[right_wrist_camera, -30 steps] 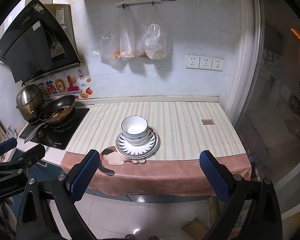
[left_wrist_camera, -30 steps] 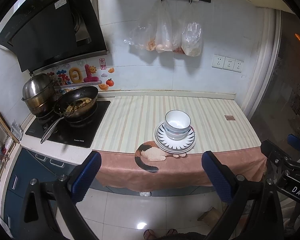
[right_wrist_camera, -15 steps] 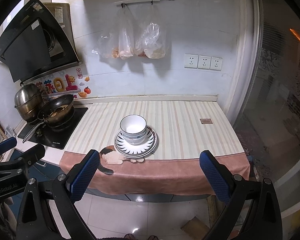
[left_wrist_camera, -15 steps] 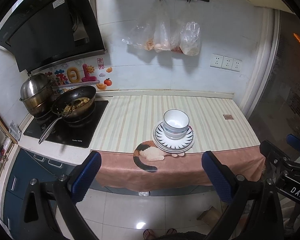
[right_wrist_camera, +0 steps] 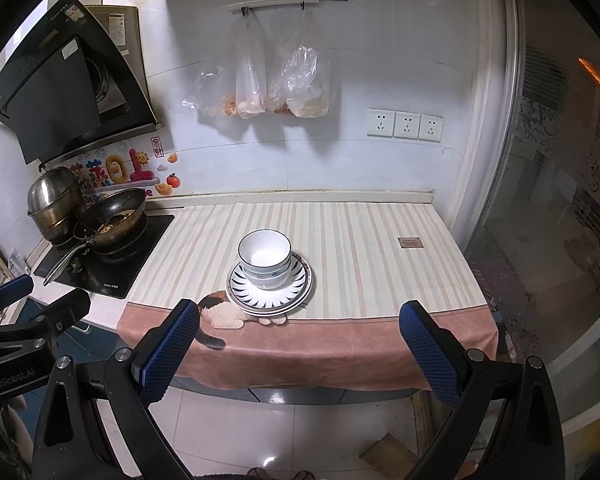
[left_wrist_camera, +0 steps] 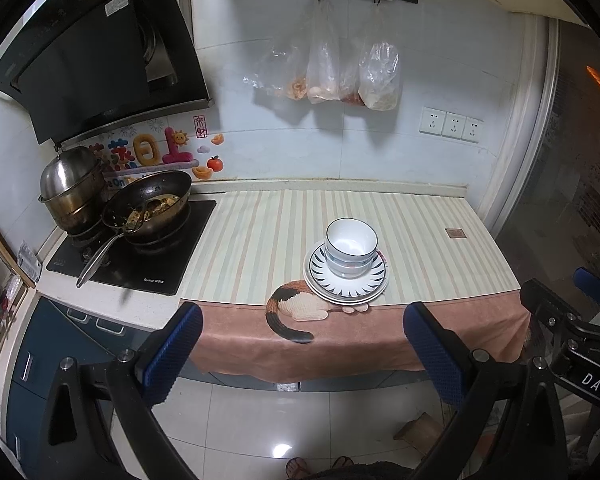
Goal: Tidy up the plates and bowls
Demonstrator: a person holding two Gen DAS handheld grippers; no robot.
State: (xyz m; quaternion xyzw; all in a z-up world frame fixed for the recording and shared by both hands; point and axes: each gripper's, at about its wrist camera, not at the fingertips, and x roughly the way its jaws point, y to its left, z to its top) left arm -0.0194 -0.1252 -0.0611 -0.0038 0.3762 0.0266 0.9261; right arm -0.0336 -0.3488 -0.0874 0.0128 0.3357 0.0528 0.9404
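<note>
White bowls with dark rims (left_wrist_camera: 351,246) (right_wrist_camera: 264,258) are stacked on a pile of white plates with dark ray patterns (left_wrist_camera: 320,280) (right_wrist_camera: 240,292), near the front of the striped counter cloth. My left gripper (left_wrist_camera: 302,350) is open and empty, held back from the counter over the floor. My right gripper (right_wrist_camera: 300,350) is open and empty too, also well short of the counter. Each gripper shows at the edge of the other's view.
A frying pan with food (left_wrist_camera: 152,206) and a steel pot (left_wrist_camera: 72,188) stand on the black hob (left_wrist_camera: 140,256) at the left. Plastic bags (left_wrist_camera: 332,72) hang on the back wall. A glass door (right_wrist_camera: 560,200) bounds the right. A striped cloth (right_wrist_camera: 360,248) covers the counter.
Both grippers have drawn slightly back from the counter; the stack looks a little smaller and farther. The bowls and plates have not moved.
</note>
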